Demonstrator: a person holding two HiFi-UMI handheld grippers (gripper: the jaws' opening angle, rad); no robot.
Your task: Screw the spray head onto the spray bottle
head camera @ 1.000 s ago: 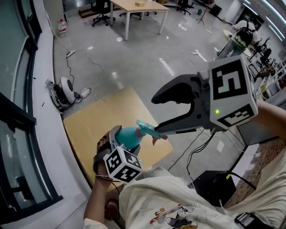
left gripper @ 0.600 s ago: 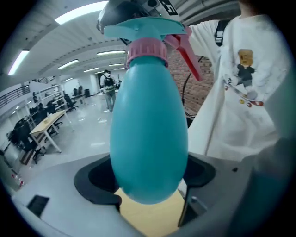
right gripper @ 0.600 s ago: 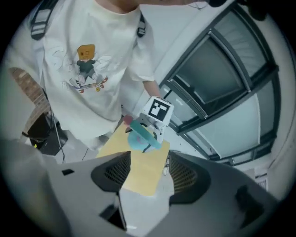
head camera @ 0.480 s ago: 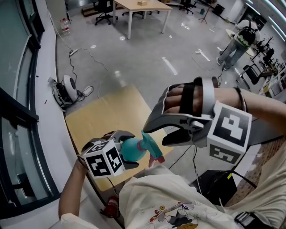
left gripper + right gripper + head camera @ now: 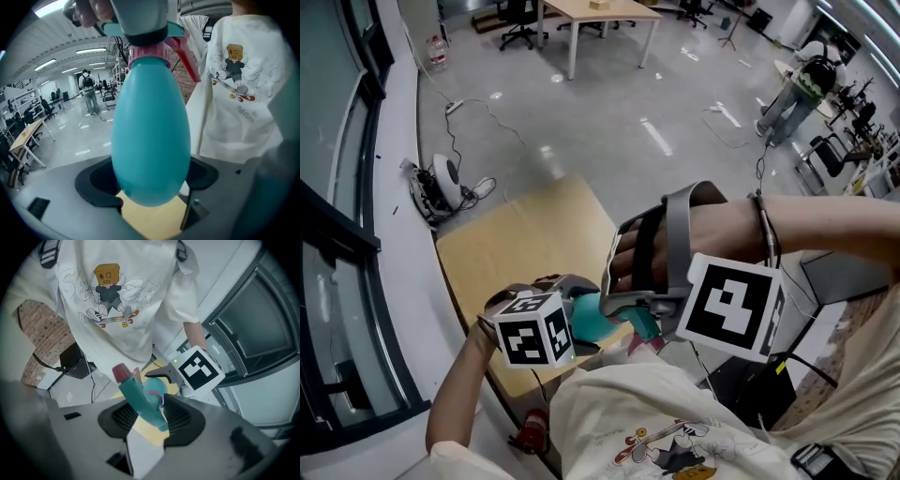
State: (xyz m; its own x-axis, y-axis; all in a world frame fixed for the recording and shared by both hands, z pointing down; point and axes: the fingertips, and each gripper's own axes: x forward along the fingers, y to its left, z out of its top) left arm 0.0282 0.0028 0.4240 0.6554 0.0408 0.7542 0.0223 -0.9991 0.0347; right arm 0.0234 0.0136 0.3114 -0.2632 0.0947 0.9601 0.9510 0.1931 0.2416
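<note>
Spray bottle (image 5: 587,315) is held in mid-air over the near edge of the counter (image 5: 516,244), close to the person's shirt (image 5: 656,412). Left tool (image 5: 151,187) is clamped round the bottle's fat teal body, prob. to stop it spinning. The neck and pink collar (image 5: 149,50) point away from that tool, leaving the top free to work on. Right tool (image 5: 150,420) reaches down above the same counter edge, jaws just closing on the spray head (image 5: 139,397). The head sits btwn them w/ pads seemingly touching both sides, a hold fit for twisting. The head already rests on the neck; whether the thread is tight, can't tell. The bottle is opaque, so its contents go unseen.
</note>
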